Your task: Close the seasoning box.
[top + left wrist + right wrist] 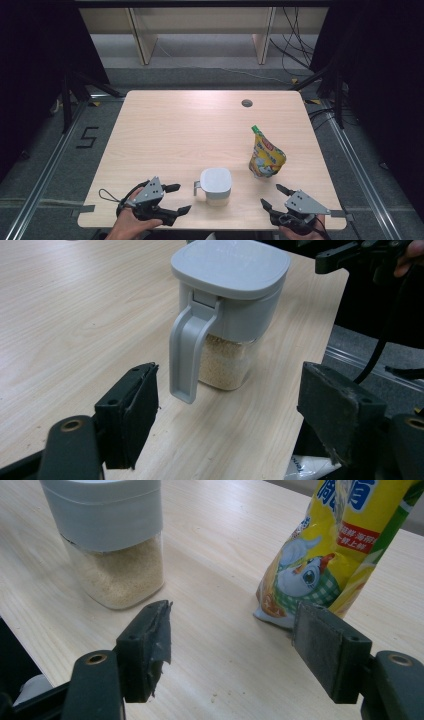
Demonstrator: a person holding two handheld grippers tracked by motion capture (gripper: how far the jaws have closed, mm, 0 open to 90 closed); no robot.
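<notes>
Lidded container (pixel 216 186), clear-walled with a grey lid and a grey side handle (pixel 187 357), standing upright near the front edge of the worktop (pixel 165 130); pale granules fill its lower part. Handle faces the left gripper (pixel 176 199), which rests on the worktop just beside the container without touching it. In the left gripper view the two black jaws stand wide apart, nothing between the pads, the handle lying ahead of the gap. Right gripper (pixel 272 196) sits at the front right corner of the worktop, apart from the container; its jaws are likewise spread, with bare wood between them. Yellow spouted pouch (pixel 266 156), green-capped, stands upright behind and to the right of the container, near it but not touching. Round cable hole (pixel 246 103) marks the far side of the worktop.
</notes>
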